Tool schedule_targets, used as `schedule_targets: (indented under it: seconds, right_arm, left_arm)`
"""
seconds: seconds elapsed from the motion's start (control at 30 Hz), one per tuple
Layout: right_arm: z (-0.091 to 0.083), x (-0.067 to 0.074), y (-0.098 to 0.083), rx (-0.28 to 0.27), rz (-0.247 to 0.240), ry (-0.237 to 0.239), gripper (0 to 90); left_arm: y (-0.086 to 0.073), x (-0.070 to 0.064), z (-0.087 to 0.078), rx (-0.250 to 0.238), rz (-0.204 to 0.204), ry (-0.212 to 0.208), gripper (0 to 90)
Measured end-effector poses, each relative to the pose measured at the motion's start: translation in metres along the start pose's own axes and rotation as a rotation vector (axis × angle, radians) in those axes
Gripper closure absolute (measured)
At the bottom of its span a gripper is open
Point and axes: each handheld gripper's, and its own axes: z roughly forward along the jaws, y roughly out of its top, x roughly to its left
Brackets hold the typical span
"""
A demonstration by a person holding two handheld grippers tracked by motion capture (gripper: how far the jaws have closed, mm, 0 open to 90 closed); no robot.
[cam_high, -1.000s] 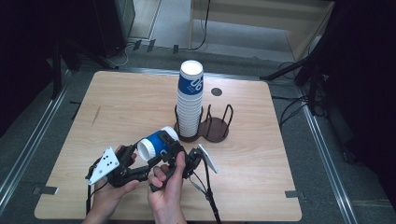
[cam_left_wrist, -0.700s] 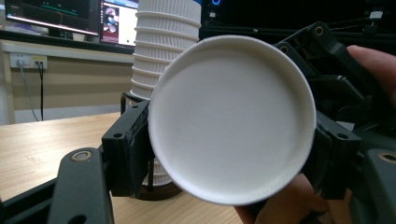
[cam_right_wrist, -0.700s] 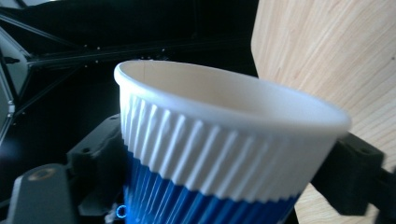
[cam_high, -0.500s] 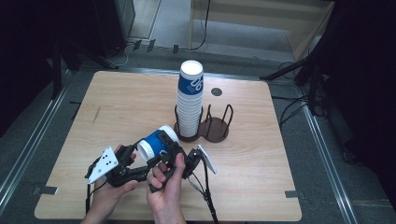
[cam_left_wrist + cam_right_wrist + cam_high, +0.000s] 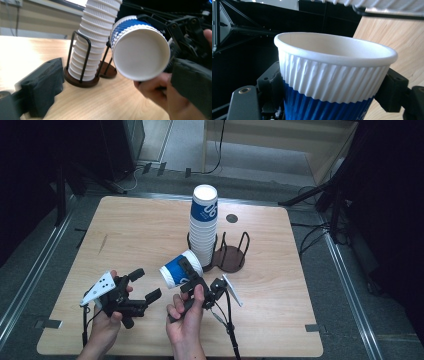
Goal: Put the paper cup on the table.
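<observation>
A blue and white paper cup (image 5: 176, 270) lies tilted above the table, its mouth toward my left gripper. My right gripper (image 5: 188, 274) is shut on its ribbed wall, and its jaws have just been closing on it. In the right gripper view the cup (image 5: 332, 80) sits between both fingers (image 5: 269, 82). My left gripper (image 5: 144, 285) has just been opening and stands open, a little left of the cup and off it. In the left gripper view the cup's mouth (image 5: 140, 52) faces the camera between the spread fingers (image 5: 42, 85).
A tall stack of matching cups (image 5: 204, 225) stands in a dark wire holder (image 5: 234, 261) at the table's middle, just behind the held cup. A small dark hole (image 5: 231, 218) marks the tabletop farther back. Bare wood lies to the left and right.
The left gripper's jaws have spread apart and come off the cup, drawing slightly left. The right gripper's jaws have closed on the cup, which stays at about the same place.
</observation>
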Motion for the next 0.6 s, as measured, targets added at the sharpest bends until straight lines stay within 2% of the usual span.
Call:
schedule_targets:
  seconds: [0.07, 0.17, 0.3, 0.47, 0.6]
  right_arm:
    - [-0.001, 0.0, 0.002, -0.015, -0.034, -0.007, 21.7]
    - [-0.004, 0.002, 0.005, -0.034, -0.095, -0.011, 21.9]
    - [-0.009, 0.005, 0.005, -0.063, -0.221, -0.027, 22.0]
    - [-0.013, 0.007, 0.006, -0.088, -0.309, -0.043, 21.9]
    - [-0.016, 0.009, 0.007, -0.107, -0.379, -0.066, 21.9]
  left_arm:
    - [0.001, 0.002, -0.002, 0.026, 0.003, 0.038, 0.0]
    - [0.001, 0.005, -0.004, 0.074, 0.03, 0.104, 0.0]
    - [0.001, 0.012, -0.007, 0.126, 0.045, 0.138, 0.0]
    - [-0.001, 0.023, -0.011, 0.164, 0.047, 0.177, 0.0]
    - [-0.001, 0.031, -0.016, 0.165, 0.045, 0.21, 0.0]
